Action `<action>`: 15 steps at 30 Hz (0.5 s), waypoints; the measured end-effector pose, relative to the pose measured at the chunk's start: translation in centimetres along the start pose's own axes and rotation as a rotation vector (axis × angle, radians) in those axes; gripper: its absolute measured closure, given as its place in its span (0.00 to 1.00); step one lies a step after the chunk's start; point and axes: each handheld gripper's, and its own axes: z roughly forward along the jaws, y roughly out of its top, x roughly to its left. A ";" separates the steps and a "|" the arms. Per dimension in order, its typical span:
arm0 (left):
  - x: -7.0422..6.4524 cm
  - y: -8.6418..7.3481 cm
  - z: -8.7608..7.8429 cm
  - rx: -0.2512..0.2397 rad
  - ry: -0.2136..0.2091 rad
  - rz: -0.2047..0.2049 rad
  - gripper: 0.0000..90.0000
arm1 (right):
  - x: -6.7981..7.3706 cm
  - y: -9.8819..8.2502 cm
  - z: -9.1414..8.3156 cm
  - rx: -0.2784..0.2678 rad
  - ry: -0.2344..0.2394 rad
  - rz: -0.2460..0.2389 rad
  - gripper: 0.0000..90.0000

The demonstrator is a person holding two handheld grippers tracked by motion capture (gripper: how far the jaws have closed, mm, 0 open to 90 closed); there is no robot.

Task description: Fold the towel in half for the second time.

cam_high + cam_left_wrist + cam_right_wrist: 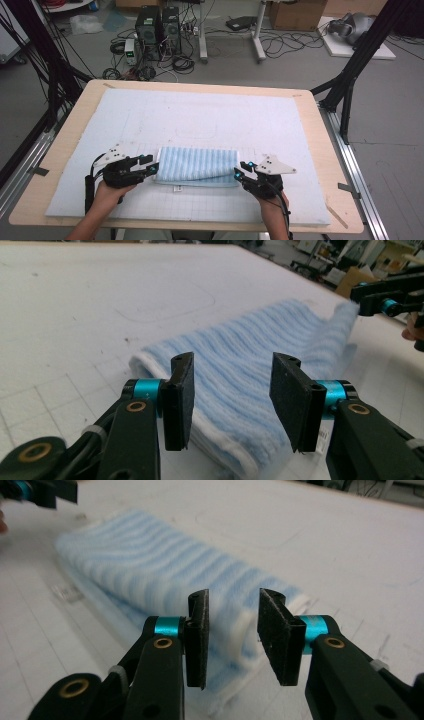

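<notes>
The folded towel (pixel 197 166), soft and limp, lies on the tabletop (pixel 65 145) between the spread left hand-held gripper (pixel 148 163) and right hand-held gripper (pixel 240 171); pinching its end hems seems best.

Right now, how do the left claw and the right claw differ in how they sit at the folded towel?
The left claw stands at the towel's left end, the right claw at its right end. The left claw's jaws gape wider than the right claw's. Cloth fills the left claw's gap; in the right claw's gap a white hem shows. Shared: both are open, neither pressing the cloth, both low over the white mat.
</notes>
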 end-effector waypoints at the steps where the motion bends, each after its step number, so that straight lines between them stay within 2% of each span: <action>1: 0.0 0.0 0.2 0.005 -0.003 0.003 0.60 | 0.0 0.1 0.0 -0.005 -0.002 -0.009 0.73; 4: -0.1 -0.2 1.1 0.053 -0.001 0.017 0.63 | 0.1 0.1 0.5 0.001 0.010 -0.006 0.72; 7: -0.3 -0.5 2.2 0.125 0.009 0.029 0.65 | 0.2 -0.1 1.7 0.051 0.020 -0.013 0.72; 10: -0.4 -0.9 2.8 0.210 0.025 0.038 0.68 | 0.5 -0.8 3.1 0.134 0.022 -0.040 0.72; 12: -0.4 -1.1 2.9 0.248 0.029 0.040 0.70 | 0.5 -1.1 3.7 0.213 -0.001 -0.085 0.71; 13: -0.5 -1.1 2.9 0.257 0.033 0.043 0.70 | 0.3 -1.3 3.8 0.218 0.003 -0.088 0.71; 14: -0.6 -1.1 2.9 0.271 0.036 0.053 0.72 | 0.2 -1.4 3.7 0.210 0.011 -0.065 0.71; 15: -0.6 -1.2 2.8 0.277 0.033 0.058 0.72 | -0.1 -1.6 3.5 0.211 0.013 -0.065 0.70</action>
